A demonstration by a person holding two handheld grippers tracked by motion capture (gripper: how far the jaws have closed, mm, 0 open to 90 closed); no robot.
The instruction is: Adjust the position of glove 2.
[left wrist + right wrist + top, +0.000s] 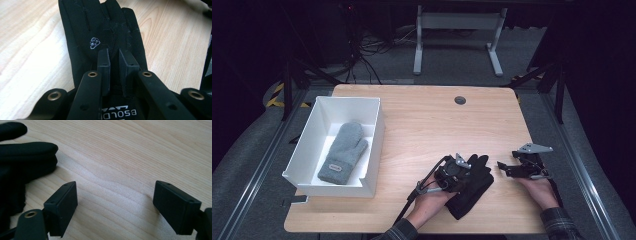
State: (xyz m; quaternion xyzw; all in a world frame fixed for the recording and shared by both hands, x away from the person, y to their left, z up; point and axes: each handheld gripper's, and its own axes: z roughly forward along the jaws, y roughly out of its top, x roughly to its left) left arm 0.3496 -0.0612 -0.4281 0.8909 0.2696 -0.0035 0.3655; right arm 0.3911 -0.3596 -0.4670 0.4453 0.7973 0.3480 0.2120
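Pale wood-grain worktop [422, 120], rounded corners, a small dark grommet [460, 100] near its far edge; grey carpet around it, a white desk frame [457, 35] and loose cables in the dark beyond. At the worktop's left sits a white box [374, 150] holding a grey knitted mitten [343, 153]. My left claw [462, 171] lies over the black glove [477, 182] at the near middle of the worktop; in the left claw view its jaws are drawn almost together, pinching a ridge of the glove's fabric [113, 37]. My right claw [506, 169] rests just right of the glove, apart from it, jaws spread wide over bare wood [113, 192], gripping nothing. Glove: black, smooth knit, flat, fingers pointing away from me, small white shield logo [94, 43], lint specks on the fabric.
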